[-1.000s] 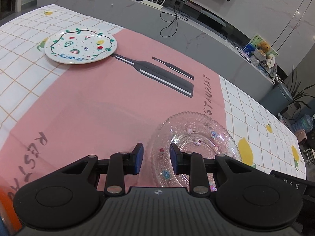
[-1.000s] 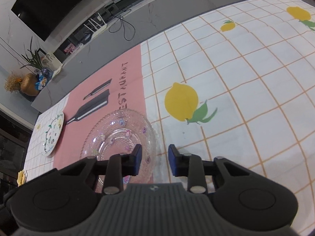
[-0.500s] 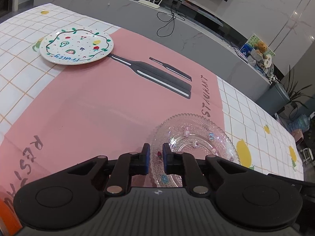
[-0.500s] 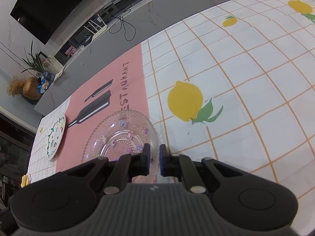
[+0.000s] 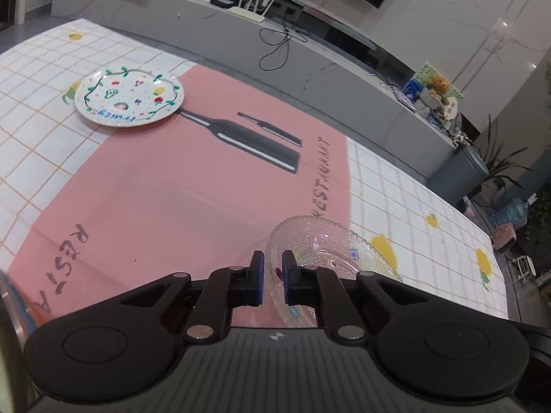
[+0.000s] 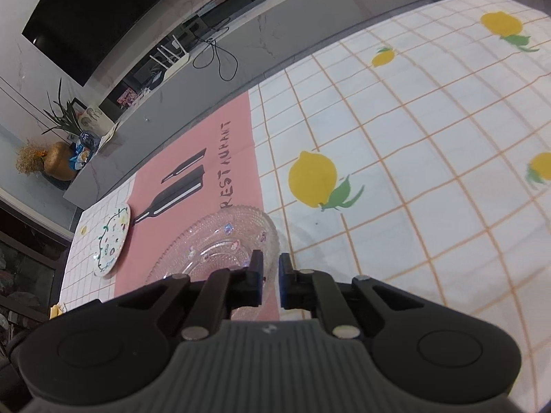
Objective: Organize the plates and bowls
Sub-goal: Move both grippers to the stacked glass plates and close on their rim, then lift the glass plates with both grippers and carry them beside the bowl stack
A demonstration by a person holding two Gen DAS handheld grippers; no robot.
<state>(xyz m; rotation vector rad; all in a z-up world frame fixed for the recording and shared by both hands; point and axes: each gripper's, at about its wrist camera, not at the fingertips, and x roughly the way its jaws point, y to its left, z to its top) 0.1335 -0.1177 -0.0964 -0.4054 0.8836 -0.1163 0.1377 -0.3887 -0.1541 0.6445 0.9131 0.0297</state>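
Observation:
A clear beaded glass plate (image 5: pixel 330 251) with small coloured decals hangs just above the pink panel of the tablecloth. My left gripper (image 5: pixel 273 265) is shut on its near left rim. In the right wrist view the same glass plate (image 6: pixel 213 241) has its right rim pinched by my right gripper (image 6: pixel 271 268), which is shut on it. A white plate painted with fruit and a green vine (image 5: pixel 129 96) lies flat at the far left of the pink panel; it shows as the white painted plate (image 6: pixel 112 241) at the left in the right wrist view.
The tablecloth (image 6: pixel 413 172) is a white grid with lemons around a pink panel with printed cutlery. A grey bench (image 5: pixel 310 65) behind the table carries a router and cables. An orange object (image 5: pixel 34 315) shows at the lower left edge.
Both grippers went from open to shut on opposite rims of the glass plate. The plate has come up off the cloth and both cameras have risen.

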